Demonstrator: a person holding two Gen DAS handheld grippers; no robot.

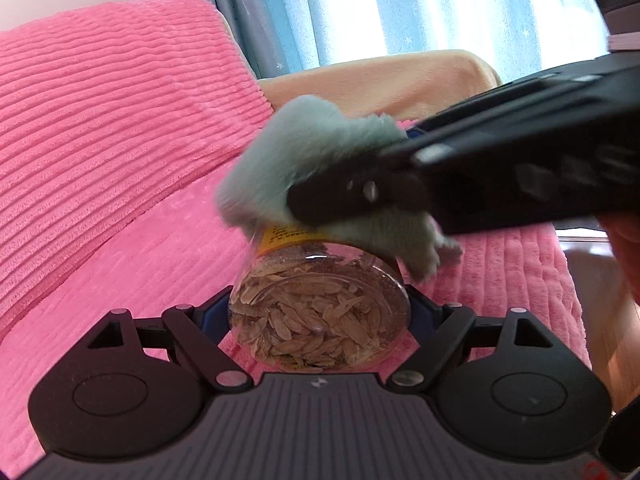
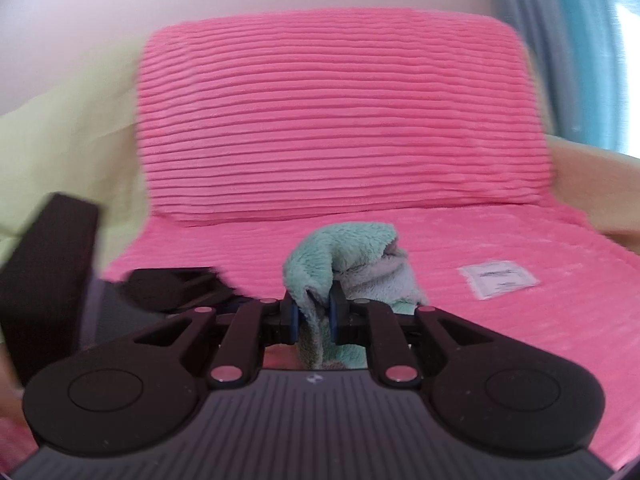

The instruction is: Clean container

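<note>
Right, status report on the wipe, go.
Left gripper shut on jar. Right gripper shut on cloth, pressed on jar's top. Nothing in the way.

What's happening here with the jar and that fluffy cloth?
A person is cleaning a container with two tools. The left hand-held gripper clamps a clear jar of dried slices above a pink-covered seat. The right hand-held gripper pinches a mint-green cloth and presses it against the jar's far end, near its yellow label.
</note>
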